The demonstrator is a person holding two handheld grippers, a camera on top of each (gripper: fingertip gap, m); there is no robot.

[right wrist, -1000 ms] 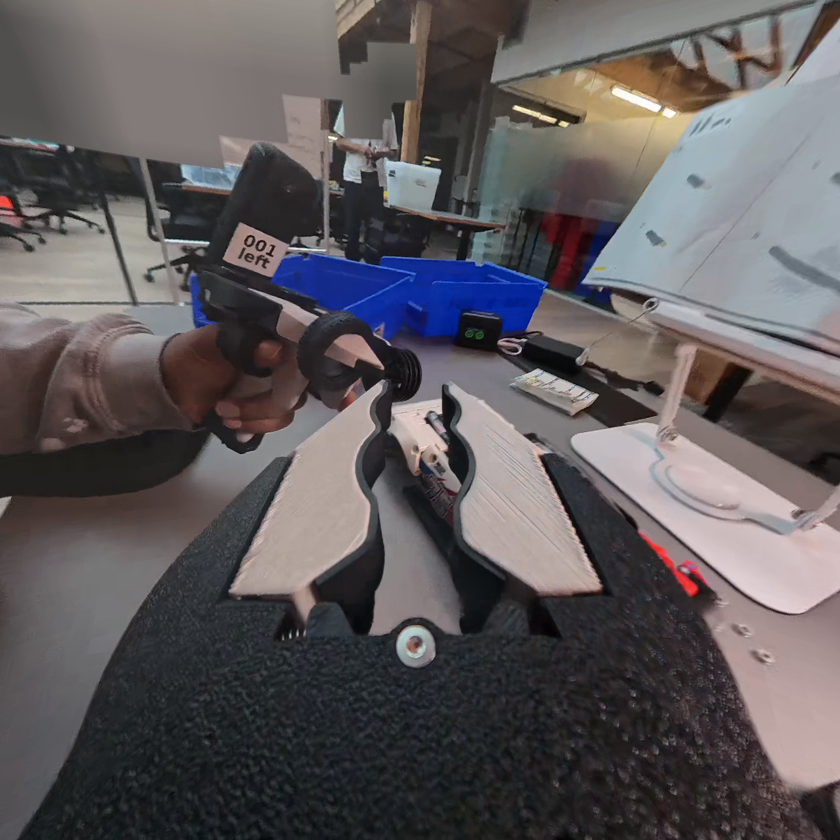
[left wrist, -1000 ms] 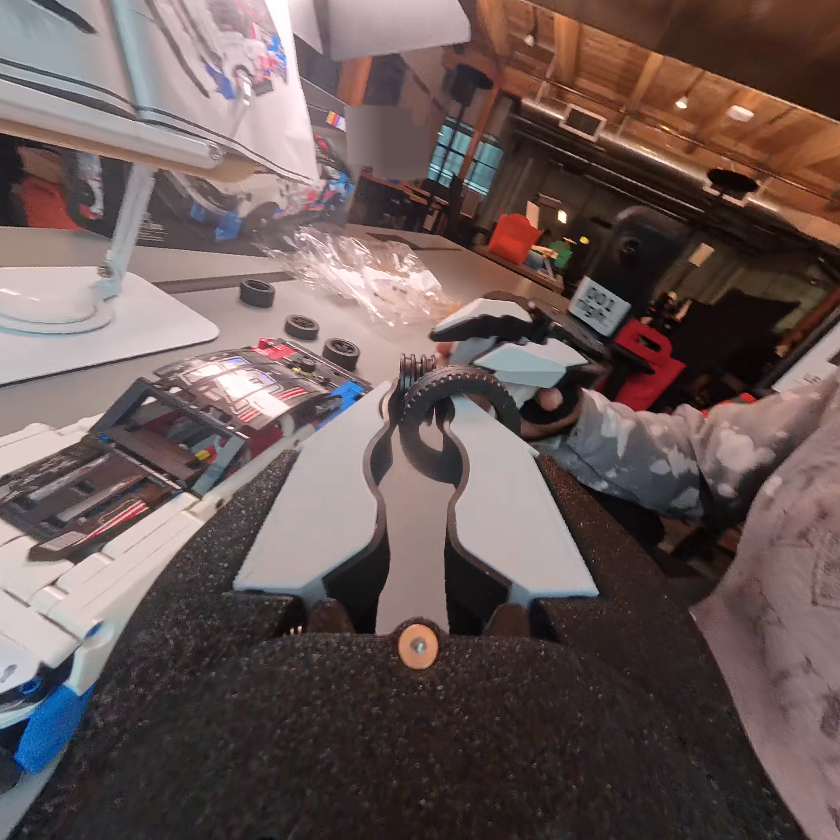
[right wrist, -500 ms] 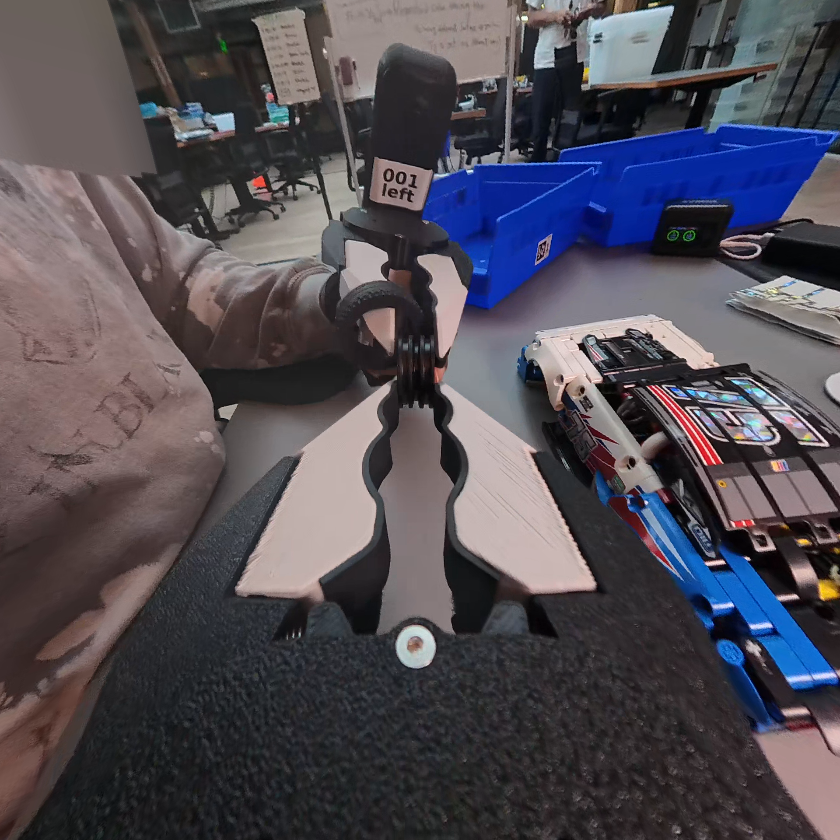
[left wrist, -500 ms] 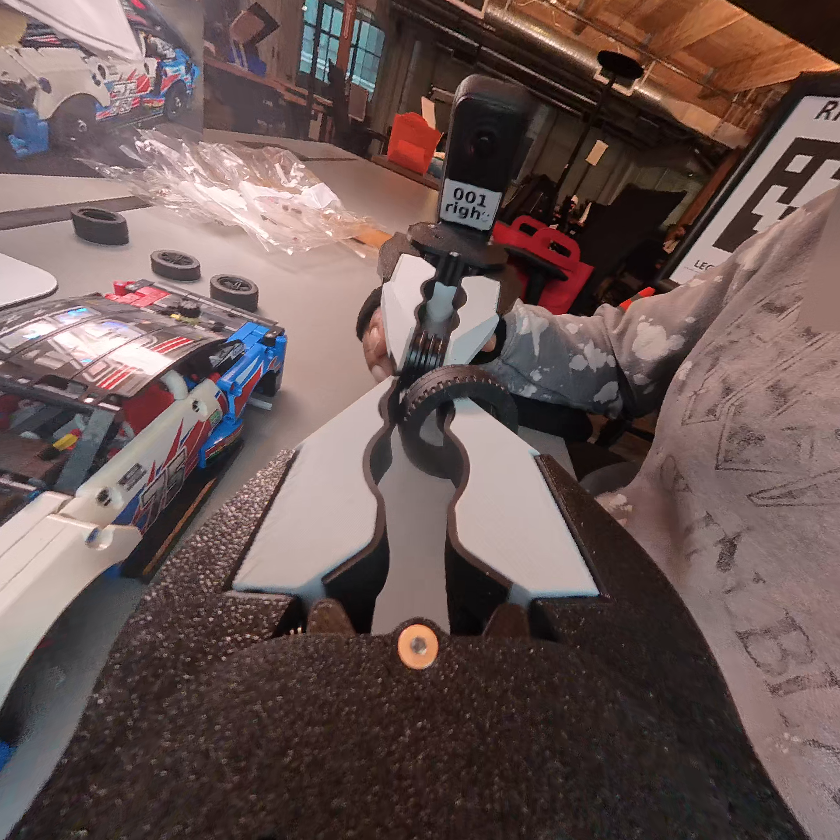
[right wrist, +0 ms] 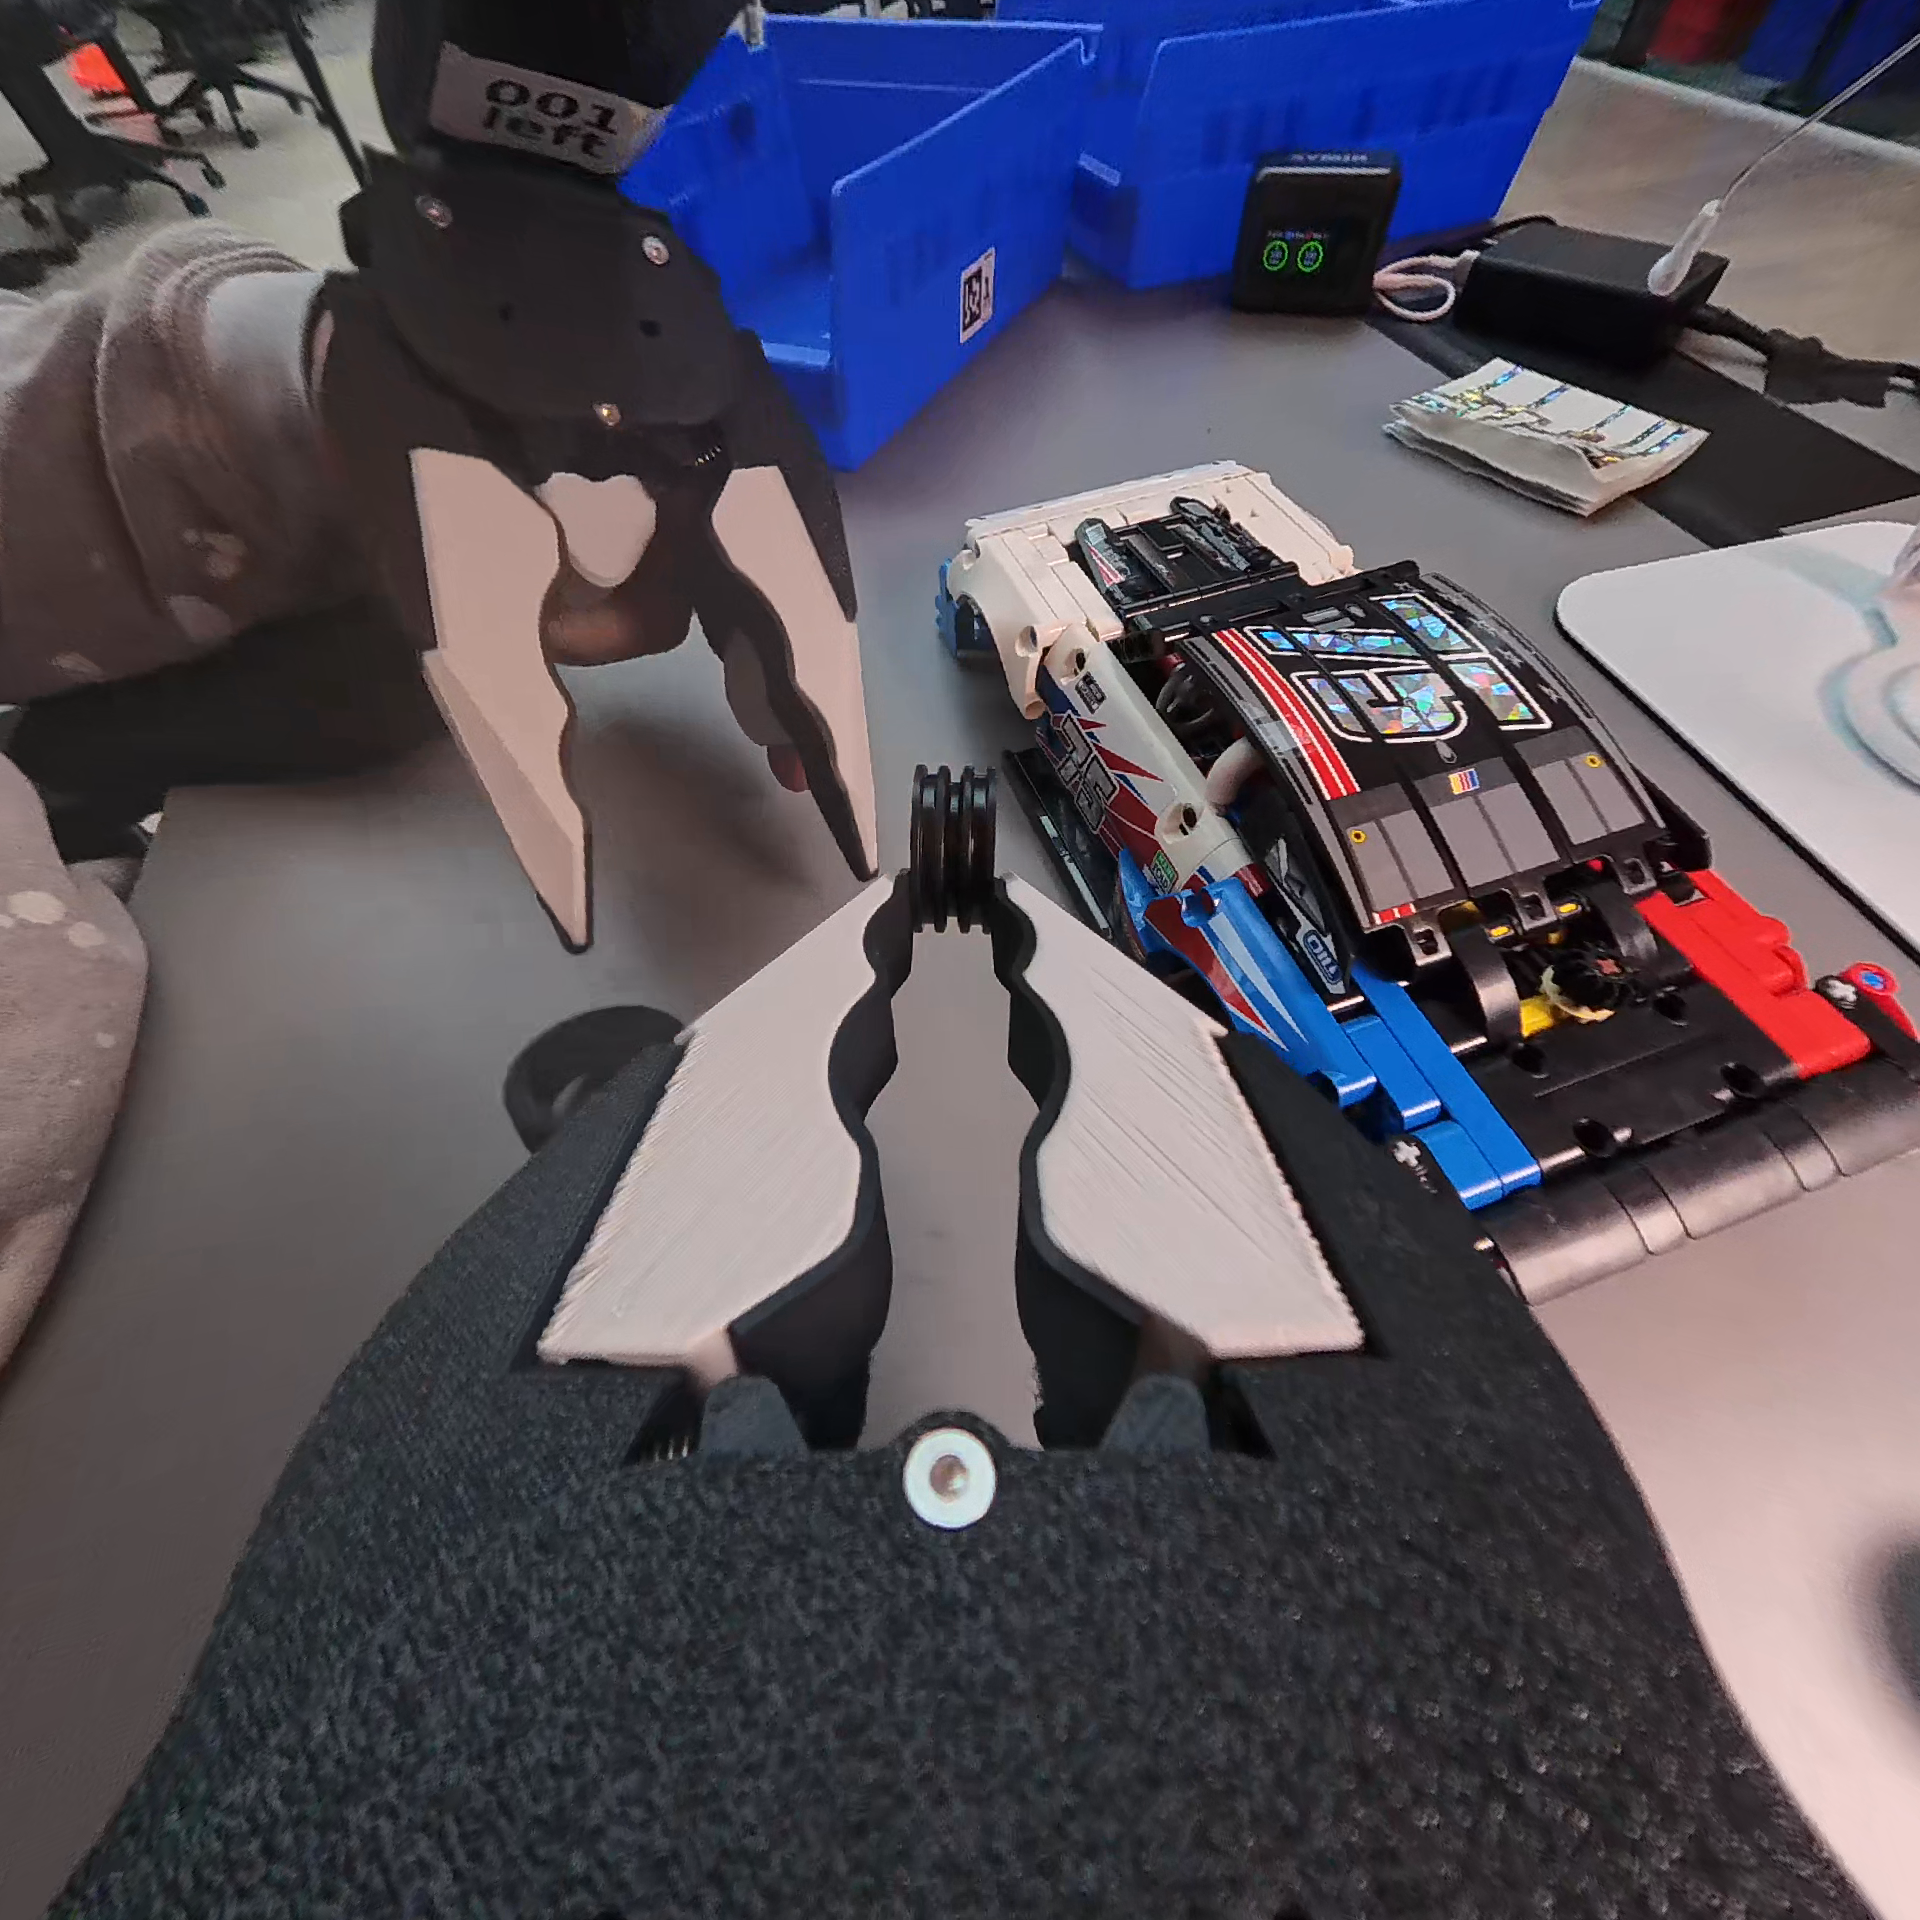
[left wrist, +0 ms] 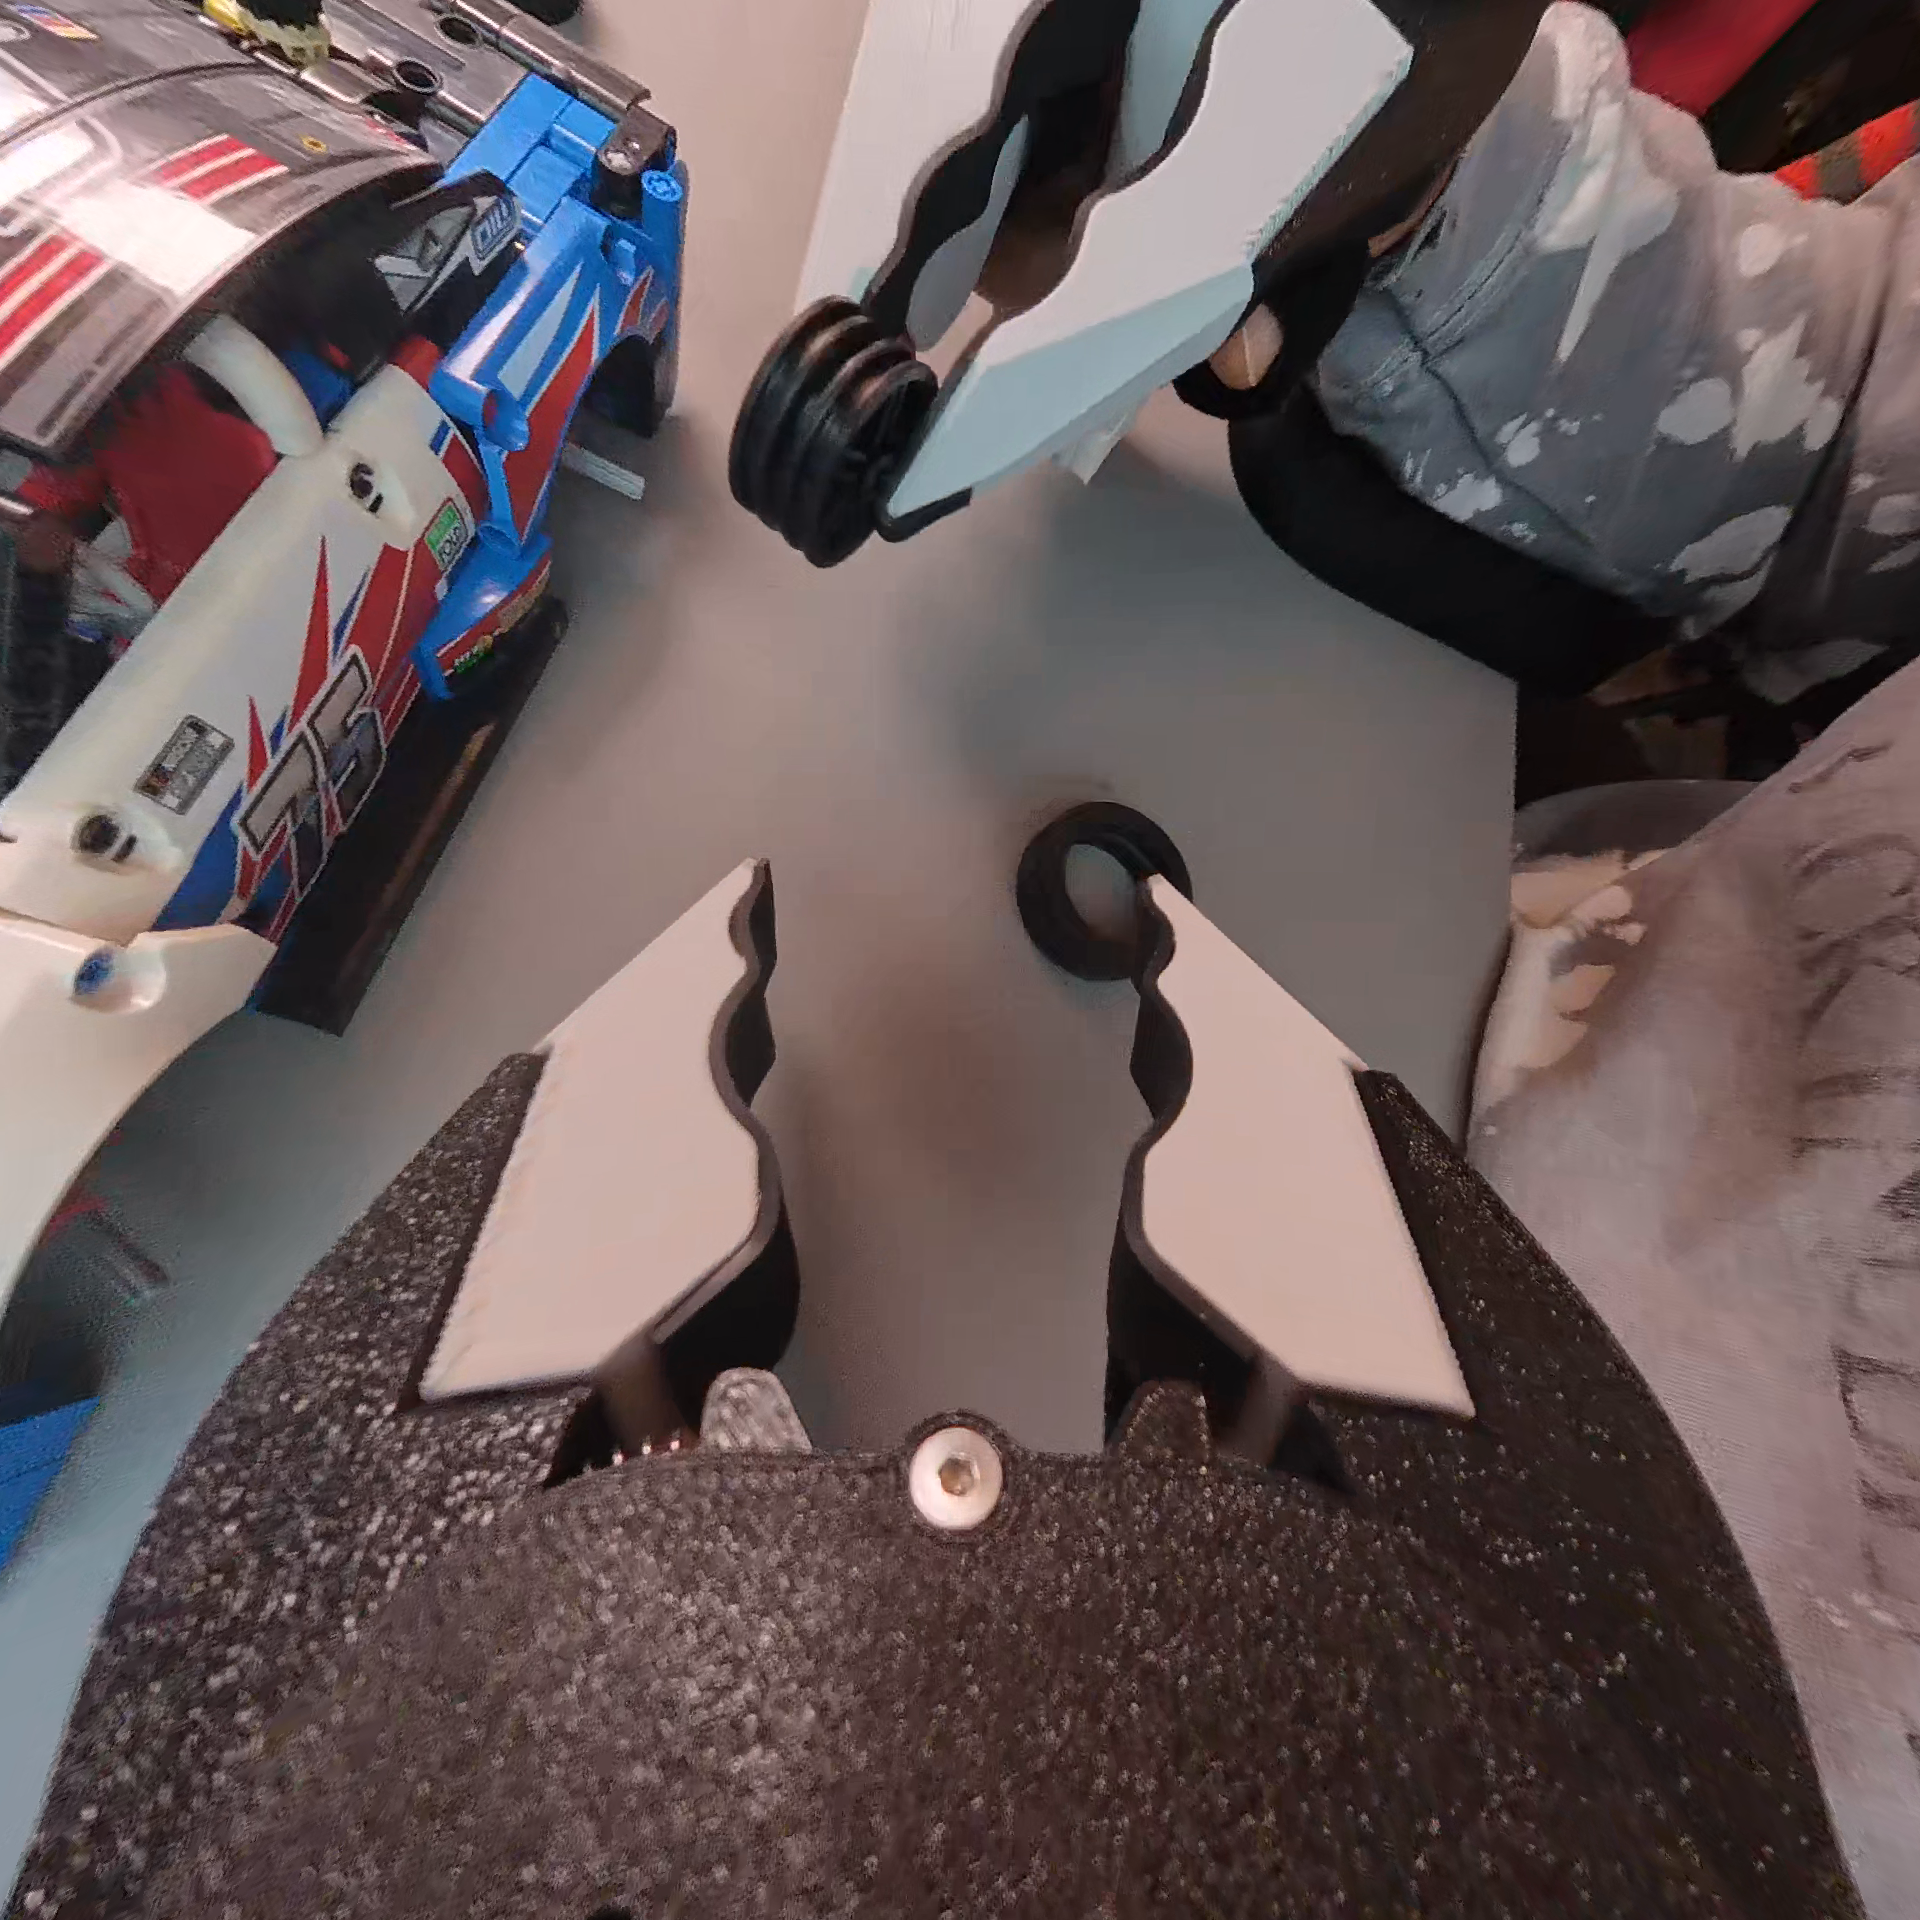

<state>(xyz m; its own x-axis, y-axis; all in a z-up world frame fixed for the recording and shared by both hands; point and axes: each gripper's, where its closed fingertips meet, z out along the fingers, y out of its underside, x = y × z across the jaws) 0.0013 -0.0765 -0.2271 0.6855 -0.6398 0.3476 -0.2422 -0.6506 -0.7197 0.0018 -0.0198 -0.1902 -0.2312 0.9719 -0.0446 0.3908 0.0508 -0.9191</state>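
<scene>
Black rubber tyre (left wrist: 1101,902) now lying released near worktop (left wrist: 935,665) edge, beneath spread left gripper (left wrist: 956,883); right gripper (right wrist: 951,883) pinching wheel rim (right wrist: 953,847) beside toy race car (right wrist: 1351,831).

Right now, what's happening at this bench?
A person holds a two-finger gripper in each hand over a grey table. The right tongs are shut on a small black ribbed wheel hub, held up beside the brick-built race car. The left tongs are open above the table, with a black rubber tyre lying flat at the tip of one finger. Blue bins stand behind the car.
</scene>
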